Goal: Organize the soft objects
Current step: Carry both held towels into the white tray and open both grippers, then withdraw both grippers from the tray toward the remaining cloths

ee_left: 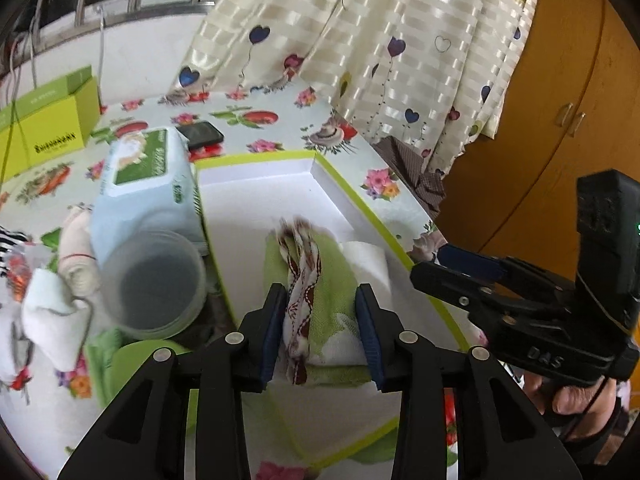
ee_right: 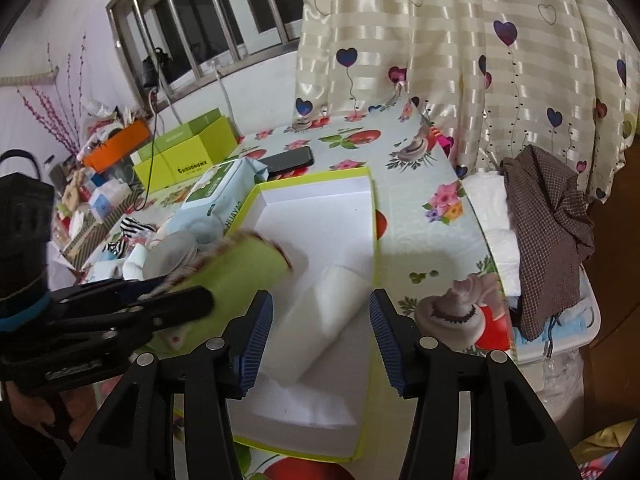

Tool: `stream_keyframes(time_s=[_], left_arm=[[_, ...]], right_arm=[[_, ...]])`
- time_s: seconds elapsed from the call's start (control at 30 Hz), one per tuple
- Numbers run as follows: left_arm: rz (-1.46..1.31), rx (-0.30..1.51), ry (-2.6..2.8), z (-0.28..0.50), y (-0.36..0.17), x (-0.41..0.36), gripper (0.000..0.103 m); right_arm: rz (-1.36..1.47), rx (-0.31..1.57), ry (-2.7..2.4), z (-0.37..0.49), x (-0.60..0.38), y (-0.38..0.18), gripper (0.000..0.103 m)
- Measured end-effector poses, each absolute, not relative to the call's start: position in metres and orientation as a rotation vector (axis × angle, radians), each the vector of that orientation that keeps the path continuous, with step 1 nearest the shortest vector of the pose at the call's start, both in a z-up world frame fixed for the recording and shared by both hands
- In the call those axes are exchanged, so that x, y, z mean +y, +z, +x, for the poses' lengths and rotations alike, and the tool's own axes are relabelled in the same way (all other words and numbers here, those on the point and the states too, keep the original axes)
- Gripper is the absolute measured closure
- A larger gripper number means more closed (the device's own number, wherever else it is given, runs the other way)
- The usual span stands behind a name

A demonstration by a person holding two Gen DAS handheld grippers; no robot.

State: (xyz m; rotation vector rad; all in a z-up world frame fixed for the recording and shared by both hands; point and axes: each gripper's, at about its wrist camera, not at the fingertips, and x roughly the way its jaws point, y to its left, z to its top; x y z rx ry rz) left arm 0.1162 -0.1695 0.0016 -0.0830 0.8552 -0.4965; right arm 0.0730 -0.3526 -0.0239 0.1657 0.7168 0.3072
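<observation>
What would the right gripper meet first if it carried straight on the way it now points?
Most likely the white rolled cloth lying in the shallow green-edged box, directly ahead between the open right gripper; depth is hard to judge.

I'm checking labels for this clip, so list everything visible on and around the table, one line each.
Shallow box: one, white inside with lime rim, middle of the table.
Green towel: one, rolled, red-patterned trim, in the box between the left gripper's fingers.
White roll: one, in the box, beside the green towel.
Wipes pack: one, pale blue with green label, left of the box.
Plastic cup: one, clear, on its side by the wipes pack.
Phone: one, black, behind the wipes pack.
Lime carton: one, far left of the table.
Checked cloth: one, brown, off the table's right edge.
Curtain: cream, heart print, behind.
Left gripper: black, blue pads.
Right gripper: open over the white roll.
</observation>
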Motion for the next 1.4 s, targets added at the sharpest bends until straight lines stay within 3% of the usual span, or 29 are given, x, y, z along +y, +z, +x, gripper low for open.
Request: stream_keyframes(time_s=[0.67,1.0,1.07,1.4], left_arm=[[-0.098,0.761,-0.474,0.063,0.036,-0.13,0.065],[-0.107,0.728,-0.403,0.012,0.034,-0.074,0.065],[-0.113,0.729,-0.387,0.005,0.031,-0.063,0.065],[-0.144,0.733,-0.354,-0.011,0.019,-0.029,0.065]], right_arm=[[0.131,0.689,0.293,0.029,-0.33,-0.005,0.052],[0.086,0.698,0.354,-0.009,-0.287,-0.002,0.052],[0.073,0.683,0.373,-0.018,-0.279,-0.001,0.044],[0.017,0.637,0.426,-0.034,-0.25,0.008,0.037]])
